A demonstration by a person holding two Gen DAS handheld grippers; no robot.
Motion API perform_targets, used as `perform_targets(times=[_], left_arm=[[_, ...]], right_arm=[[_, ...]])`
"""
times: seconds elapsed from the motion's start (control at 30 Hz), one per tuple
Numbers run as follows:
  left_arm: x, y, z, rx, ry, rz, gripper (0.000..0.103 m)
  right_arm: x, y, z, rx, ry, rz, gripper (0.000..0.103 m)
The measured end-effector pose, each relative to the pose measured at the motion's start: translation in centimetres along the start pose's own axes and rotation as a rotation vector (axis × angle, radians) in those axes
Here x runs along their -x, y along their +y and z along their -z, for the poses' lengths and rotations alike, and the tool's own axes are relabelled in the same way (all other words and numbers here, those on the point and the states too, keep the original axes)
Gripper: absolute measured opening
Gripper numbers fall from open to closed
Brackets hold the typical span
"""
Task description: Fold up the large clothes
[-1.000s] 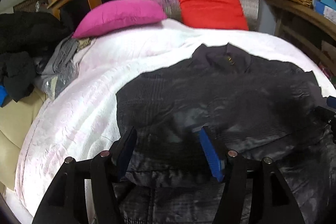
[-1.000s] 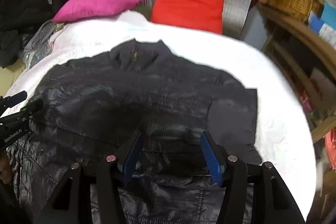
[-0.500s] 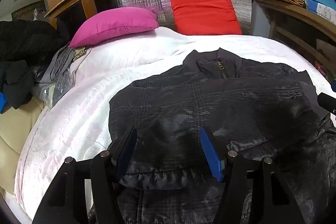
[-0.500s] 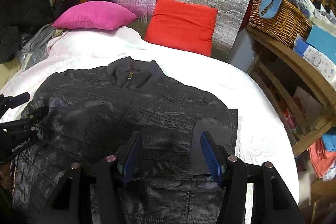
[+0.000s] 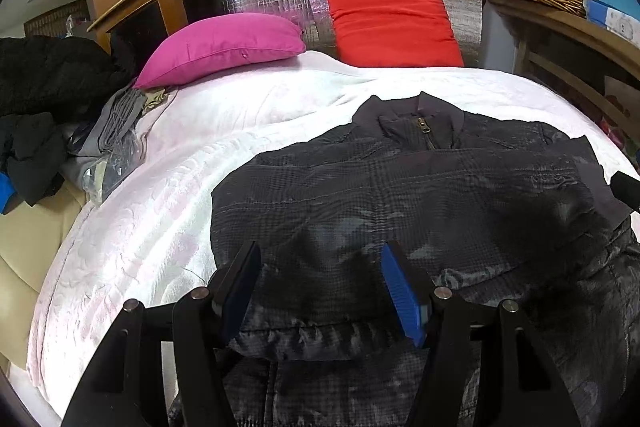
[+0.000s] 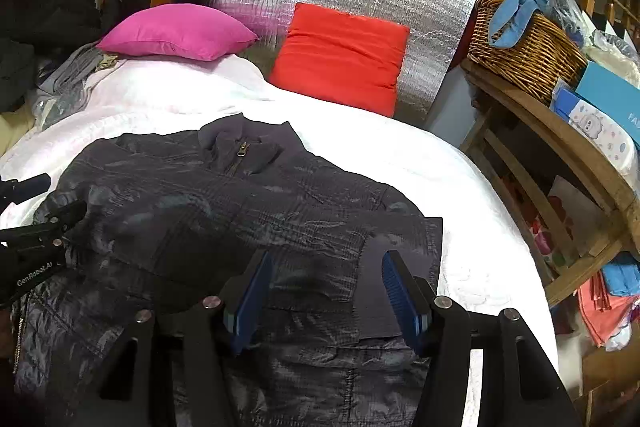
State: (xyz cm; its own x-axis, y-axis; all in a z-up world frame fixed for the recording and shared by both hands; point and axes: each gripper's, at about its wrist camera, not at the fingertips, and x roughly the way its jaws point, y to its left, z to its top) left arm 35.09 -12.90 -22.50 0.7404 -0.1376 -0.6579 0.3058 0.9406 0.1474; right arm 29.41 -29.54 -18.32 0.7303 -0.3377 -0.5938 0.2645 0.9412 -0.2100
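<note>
Jacket (image 5: 400, 195) lies on the white bedspread (image 5: 168, 211), collar toward the pillows, folded body running crosswise; my left gripper (image 5: 320, 287) and right gripper (image 6: 326, 291) hover wide-jawed above its near hem.

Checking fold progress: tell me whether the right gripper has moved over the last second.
Yes. The right gripper pulled back and tilted upward: the red cushion now sits lower and farther, with more headboard visible.

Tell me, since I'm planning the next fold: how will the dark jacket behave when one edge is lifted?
The jacket will probably drape limply; it lies rumpled on the white blanket. Its sheen hints at slick fabric, so it may slide between the jaws. The quilted look suggests it's light for its bulk.
</note>
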Motion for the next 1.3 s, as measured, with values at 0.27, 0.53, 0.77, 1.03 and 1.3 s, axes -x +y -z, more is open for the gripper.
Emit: perform_targets(times=[0.27, 0.53, 0.77, 1.03, 1.3], left_arm=[[0.1, 0.0, 0.0, -0.003, -0.001, 0.0, 0.064], [-0.1, -0.1, -0.1, -0.001, 0.001, -0.003, 0.064], [-0.3, 0.0, -0.1, 0.0, 0.014, -0.004, 0.064], [-1.7, 1.0, 0.1, 0.045, 0.074, -0.014, 0.069], [-1.5, 0.6, 0.1, 0.028, 0.061, -0.019, 0.069]], right_arm=[[0.1, 0.0, 0.0, 0.005, -0.008, 0.008, 0.062], [0.1, 0.1, 0.0, 0.009, -0.009, 0.011, 0.062], [-0.6, 0.1, 0.1, 0.01, 0.01, 0.01, 0.062], [-3.4, -1.1, 0.8, -0.031, 0.108, 0.063, 0.062], [-2.4, -0.5, 0.6, 0.005, 0.065, 0.093, 0.062]])
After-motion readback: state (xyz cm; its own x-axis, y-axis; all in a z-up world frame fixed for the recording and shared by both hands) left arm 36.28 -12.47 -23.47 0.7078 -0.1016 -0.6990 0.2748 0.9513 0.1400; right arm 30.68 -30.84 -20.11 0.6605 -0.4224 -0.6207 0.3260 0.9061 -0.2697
